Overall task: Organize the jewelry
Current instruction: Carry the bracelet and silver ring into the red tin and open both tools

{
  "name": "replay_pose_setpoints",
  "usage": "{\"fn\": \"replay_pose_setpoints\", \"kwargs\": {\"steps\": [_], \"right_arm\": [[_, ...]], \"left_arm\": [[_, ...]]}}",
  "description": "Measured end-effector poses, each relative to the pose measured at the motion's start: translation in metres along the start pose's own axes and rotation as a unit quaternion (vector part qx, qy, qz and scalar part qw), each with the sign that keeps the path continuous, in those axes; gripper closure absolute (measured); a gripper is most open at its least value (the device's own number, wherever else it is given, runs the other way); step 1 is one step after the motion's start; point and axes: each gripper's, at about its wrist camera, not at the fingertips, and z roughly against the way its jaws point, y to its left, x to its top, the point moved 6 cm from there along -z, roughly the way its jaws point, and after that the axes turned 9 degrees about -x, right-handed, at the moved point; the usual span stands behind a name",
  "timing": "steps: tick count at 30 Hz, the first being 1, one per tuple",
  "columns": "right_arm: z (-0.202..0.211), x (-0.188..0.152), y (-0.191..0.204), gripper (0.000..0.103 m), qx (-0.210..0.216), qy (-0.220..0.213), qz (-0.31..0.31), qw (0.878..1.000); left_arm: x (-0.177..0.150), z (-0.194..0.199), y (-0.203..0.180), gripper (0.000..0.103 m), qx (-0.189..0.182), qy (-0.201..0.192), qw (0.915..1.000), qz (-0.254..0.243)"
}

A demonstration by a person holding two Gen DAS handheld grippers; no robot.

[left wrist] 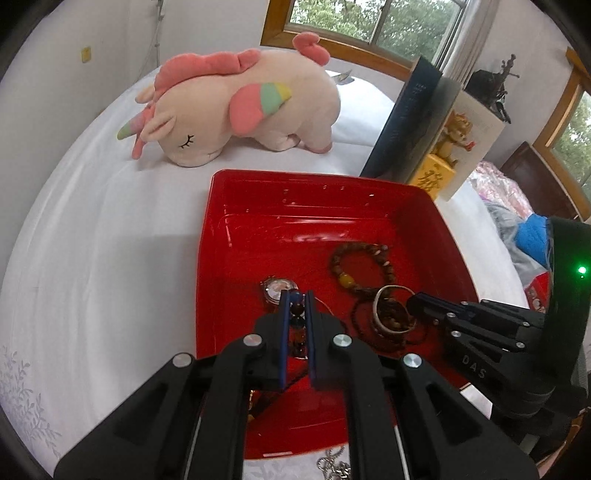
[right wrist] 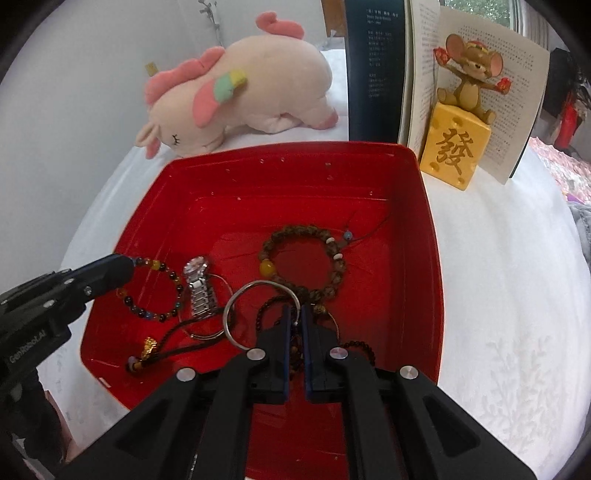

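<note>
Both grippers work inside the red tray (right wrist: 424, 229): left gripper (left wrist: 296, 301) clamped on multicoloured bead bracelet (right wrist: 162, 288); right gripper (right wrist: 294, 314) clamped on silver bangle (right wrist: 236, 295), watch (right wrist: 199, 286) at 10 o'clock.

White walls (left wrist: 55, 92), wood-framed window (left wrist: 369, 26), daylight on white bedsheet (left wrist: 110, 240).

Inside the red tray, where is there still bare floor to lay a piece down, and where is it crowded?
Free: the red tray's far half, between its back wall and the brown bead bracelet. Crowded: the near half, where the watch, silver bangle and multicolour bead bracelet lie, with the left gripper and right gripper over them.
</note>
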Motion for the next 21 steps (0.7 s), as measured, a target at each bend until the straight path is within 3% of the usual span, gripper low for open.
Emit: {"fn": "replay_pose_setpoints", "kwargs": {"steps": [6,8,12,21], "right_arm": [[-0.001,0.0,0.002,0.094,-0.003,-0.004,0.001,1.0],[0.003,0.002,0.003,0.075,-0.009,-0.012,0.003,1.0],[0.01,0.005,0.001,0.075,-0.01,-0.023,0.002,1.0],[0.025,0.003,0.001,0.075,-0.012,-0.036,-0.001,0.999]], "left_arm": [[0.0,-0.003,0.004,0.094,0.005,0.003,1.0,0.003],[0.0,-0.003,0.004,0.072,0.01,0.003,0.9999,0.001],[0.0,0.006,-0.001,0.066,0.02,-0.012,0.9997,-0.01],[-0.004,0.029,-0.013,0.039,0.028,-0.038,0.9986,-0.022]]}}
